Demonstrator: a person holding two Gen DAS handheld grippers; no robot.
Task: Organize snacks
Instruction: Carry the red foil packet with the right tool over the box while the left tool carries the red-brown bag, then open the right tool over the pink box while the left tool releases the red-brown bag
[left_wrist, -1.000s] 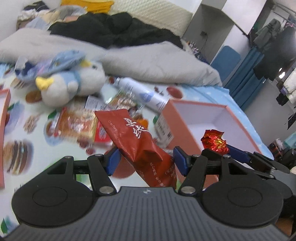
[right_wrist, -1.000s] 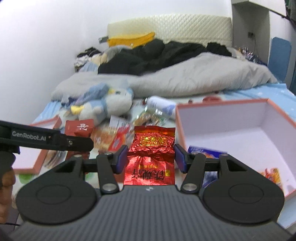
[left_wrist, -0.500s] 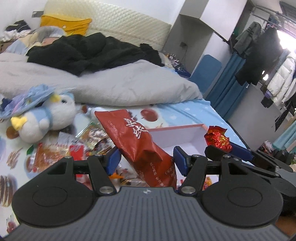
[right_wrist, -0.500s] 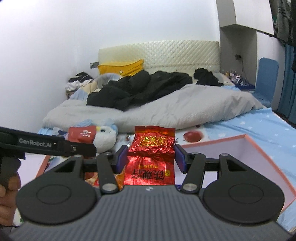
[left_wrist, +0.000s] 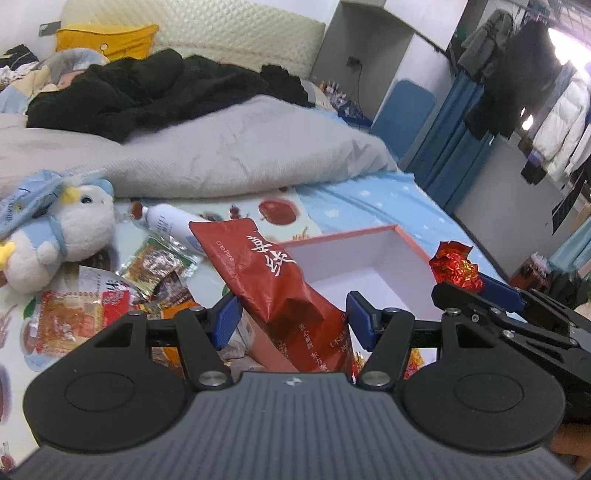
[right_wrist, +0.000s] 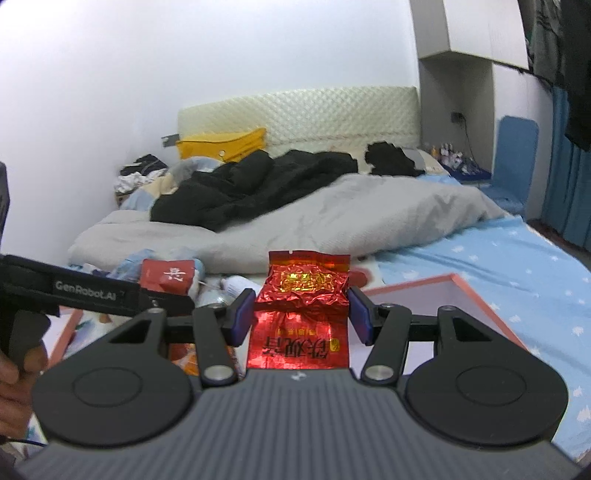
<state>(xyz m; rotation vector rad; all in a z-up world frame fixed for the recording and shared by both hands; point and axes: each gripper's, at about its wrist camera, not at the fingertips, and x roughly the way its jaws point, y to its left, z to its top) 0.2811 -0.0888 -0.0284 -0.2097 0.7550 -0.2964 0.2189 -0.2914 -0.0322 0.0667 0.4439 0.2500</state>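
Both hands loaded right now. Left gripper clamped on a dark red snack pouch, pouch sticking up at a slant between the blue pads, bottom end pinched. Right gripper squeezing a shiny red foil packet, upright, crinkled across the middle where the pads bite. Same foil packet visible from the left wrist camera too, poking up off to the right.

Target looks like the open pink-rimmed box with the white inside, sitting on the bed sheet just past the left gripper. Looks mostly bare inside from here, can't see the near floor of it though.

Tips for the drop, just a guess from the layout:
- Get each packet fully over the rim before letting go, not hovering over the edge wall.
- Lower first, then release; foil is light and will flutter or bounce out.
- One hand at a time, since the two grippers sit close together.
- Lay the long pouch flat against a wall to leave room.

Plenty left on the sheet: loose wrappers, an orange snack pack, a white bottle beside a plush penguin.
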